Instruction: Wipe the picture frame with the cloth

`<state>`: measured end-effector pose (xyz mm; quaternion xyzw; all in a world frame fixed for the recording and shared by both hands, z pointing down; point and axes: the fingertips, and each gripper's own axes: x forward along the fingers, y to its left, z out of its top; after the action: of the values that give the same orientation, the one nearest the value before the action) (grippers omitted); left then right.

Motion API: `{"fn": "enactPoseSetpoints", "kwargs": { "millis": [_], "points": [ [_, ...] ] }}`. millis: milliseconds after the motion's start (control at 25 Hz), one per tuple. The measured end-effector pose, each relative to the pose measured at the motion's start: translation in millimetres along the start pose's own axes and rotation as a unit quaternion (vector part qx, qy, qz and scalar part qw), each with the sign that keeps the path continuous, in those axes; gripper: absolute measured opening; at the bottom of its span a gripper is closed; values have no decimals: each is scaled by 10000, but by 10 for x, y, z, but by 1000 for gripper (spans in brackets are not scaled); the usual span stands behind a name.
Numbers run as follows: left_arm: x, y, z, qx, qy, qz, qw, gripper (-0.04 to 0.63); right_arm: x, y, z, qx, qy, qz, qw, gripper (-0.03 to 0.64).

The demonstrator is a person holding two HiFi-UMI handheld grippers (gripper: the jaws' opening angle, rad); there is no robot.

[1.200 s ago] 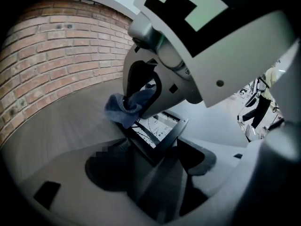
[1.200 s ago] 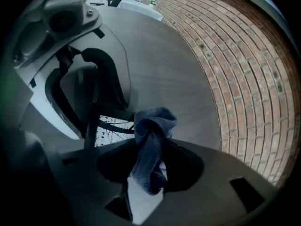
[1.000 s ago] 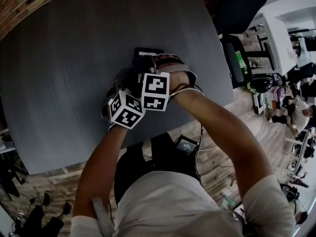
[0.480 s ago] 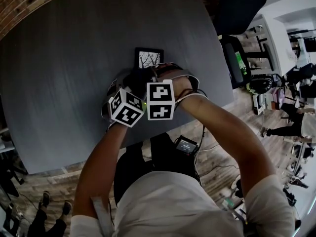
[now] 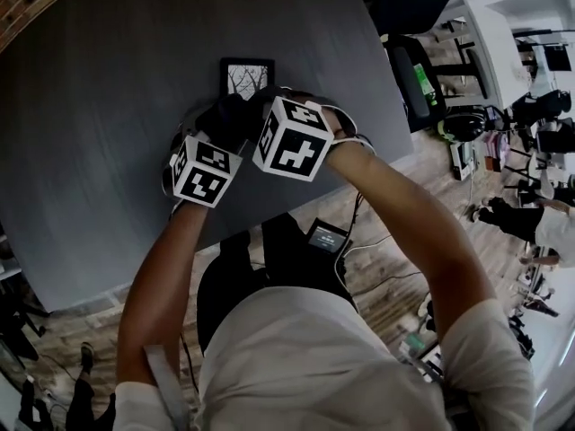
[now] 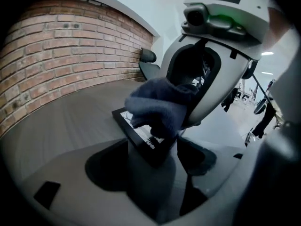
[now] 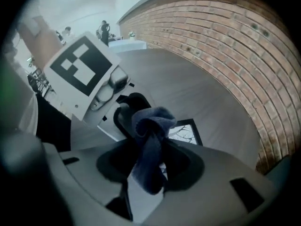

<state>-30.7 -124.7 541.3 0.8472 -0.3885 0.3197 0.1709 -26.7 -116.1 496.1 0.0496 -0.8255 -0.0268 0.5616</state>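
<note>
Currently your left gripper (image 6: 153,150) is clamped on the near edge of the picture frame (image 5: 247,77), probably to steady it at the far middle of the table (image 5: 99,106). Your right gripper (image 7: 148,161) pinches the cloth (image 7: 151,124), with the bunched end pushed forward over the frame's face, ready to wipe. Frame flat or lifted: can't tell.
</note>
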Motion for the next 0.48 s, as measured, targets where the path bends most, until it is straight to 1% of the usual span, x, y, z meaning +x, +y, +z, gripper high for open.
{"fn": "enactPoseSetpoints", "kwargs": {
  "millis": [160,320,480],
  "points": [
    [-171,3,79,-60,-166,-20,9998,334,-295,-82,43,499,-449,-273,9974,170],
    [-436,-9,201,-180,-430,-21,9989,334,-592,-103,66,969,-861,-474,9904,170],
    [-782,-40,388,-566,-949,-27,9939,334,-880,-98,53,1383,-1248,-615,9806,170]
  ]
}}
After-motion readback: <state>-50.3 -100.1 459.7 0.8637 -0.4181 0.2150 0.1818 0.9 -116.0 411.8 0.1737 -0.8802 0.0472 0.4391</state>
